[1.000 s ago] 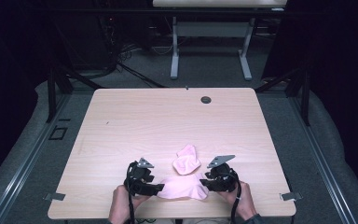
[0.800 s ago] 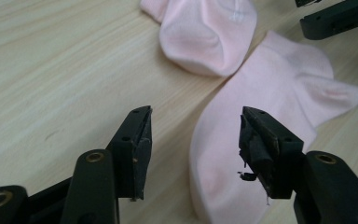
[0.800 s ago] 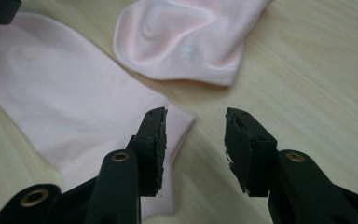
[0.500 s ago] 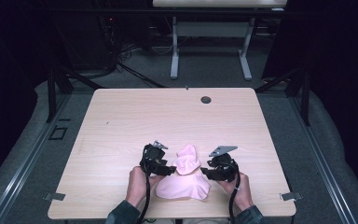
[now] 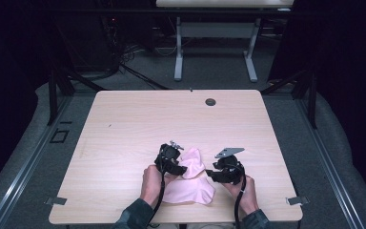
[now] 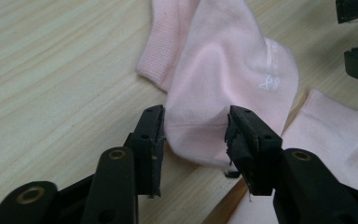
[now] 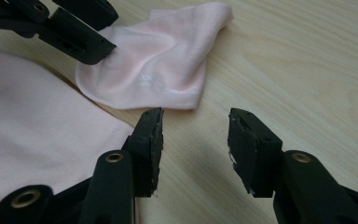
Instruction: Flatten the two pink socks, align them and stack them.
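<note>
Two pale pink socks lie near the table's front edge. The smaller, crumpled sock point(image 5: 193, 162) point(image 6: 228, 70) point(image 7: 158, 70) is the farther one. A flatter sock point(image 5: 190, 191) point(image 6: 335, 126) point(image 7: 37, 126) lies just in front of it. My left gripper point(image 5: 171, 161) point(image 6: 196, 126) is open, its jaws on either side of the crumpled sock's rounded end, not squeezing it. My right gripper point(image 5: 219, 172) point(image 7: 196, 126) is open over bare wood, just right of both socks. The left gripper's fingers point(image 7: 74, 28) reach onto the crumpled sock's edge in the right gripper view.
The light wooden table point(image 5: 124, 124) has a black grommet point(image 5: 210, 101) near its far edge. Metal brackets point(image 5: 295, 200) sit at the front corners. Another table's white legs point(image 5: 178, 47) stand on the floor beyond.
My left gripper has moved forward and to the right, from beside the flat sock to the crumpled sock's end. The right gripper has shifted only slightly.
</note>
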Demonstrator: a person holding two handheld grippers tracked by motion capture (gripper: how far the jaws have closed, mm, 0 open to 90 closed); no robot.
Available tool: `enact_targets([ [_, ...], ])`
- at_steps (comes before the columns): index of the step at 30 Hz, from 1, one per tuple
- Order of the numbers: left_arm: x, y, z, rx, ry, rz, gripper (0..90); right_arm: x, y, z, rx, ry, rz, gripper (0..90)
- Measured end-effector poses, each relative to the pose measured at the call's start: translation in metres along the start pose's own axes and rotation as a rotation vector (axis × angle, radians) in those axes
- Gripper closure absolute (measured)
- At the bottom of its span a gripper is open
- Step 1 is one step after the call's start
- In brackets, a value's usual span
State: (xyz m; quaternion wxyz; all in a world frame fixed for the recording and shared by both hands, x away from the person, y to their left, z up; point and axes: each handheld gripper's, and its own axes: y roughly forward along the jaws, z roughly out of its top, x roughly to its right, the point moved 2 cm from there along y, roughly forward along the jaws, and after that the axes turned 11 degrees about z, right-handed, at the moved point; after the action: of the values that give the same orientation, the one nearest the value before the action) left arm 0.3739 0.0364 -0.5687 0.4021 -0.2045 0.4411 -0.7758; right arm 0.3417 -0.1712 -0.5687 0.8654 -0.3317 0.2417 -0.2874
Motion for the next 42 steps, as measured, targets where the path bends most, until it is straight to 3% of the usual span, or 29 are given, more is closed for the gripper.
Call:
enact_targets([
  [6,0.01,0.004,0.002,-0.016,0.079,0.039,67.6,0.001,-0.001,-0.001,0.008,0.012,0.006,55.0],
  [9,0.013,0.006,0.001,-0.025,0.099,0.052,72.2,0.002,-0.001,-0.001,0.003,0.016,0.006,55.0],
  [13,0.018,0.007,0.0,-0.007,0.145,0.072,84.1,0.004,-0.001,-0.002,0.009,0.025,0.008,55.0],
  [17,0.021,0.007,0.0,0.003,0.185,0.082,87.5,0.005,-0.001,-0.002,-0.003,0.017,0.004,54.6],
  [20,0.019,0.006,0.0,0.006,0.178,0.063,88.2,0.005,-0.001,-0.001,-0.004,0.021,0.004,54.4],
  [23,0.008,0.001,0.001,0.045,0.113,-0.009,88.5,0.006,-0.002,-0.002,-0.003,0.03,0.001,53.6],
  [25,0.004,-0.006,0.003,0.07,0.088,-0.032,88.5,0.006,-0.002,-0.003,-0.005,0.031,0.006,53.1],
  [33,0.0,-0.03,0.019,0.141,0.049,-0.045,88.5,0.002,0.009,0.002,-0.006,0.034,0.012,49.7],
  [34,-0.001,-0.035,0.023,0.151,0.046,-0.062,88.5,0.003,0.011,0.002,-0.003,0.036,0.021,49.9],
  [42,-0.001,-0.044,0.032,0.185,0.039,-0.055,88.5,0.001,0.021,0.005,-0.011,0.045,0.046,48.1],
])
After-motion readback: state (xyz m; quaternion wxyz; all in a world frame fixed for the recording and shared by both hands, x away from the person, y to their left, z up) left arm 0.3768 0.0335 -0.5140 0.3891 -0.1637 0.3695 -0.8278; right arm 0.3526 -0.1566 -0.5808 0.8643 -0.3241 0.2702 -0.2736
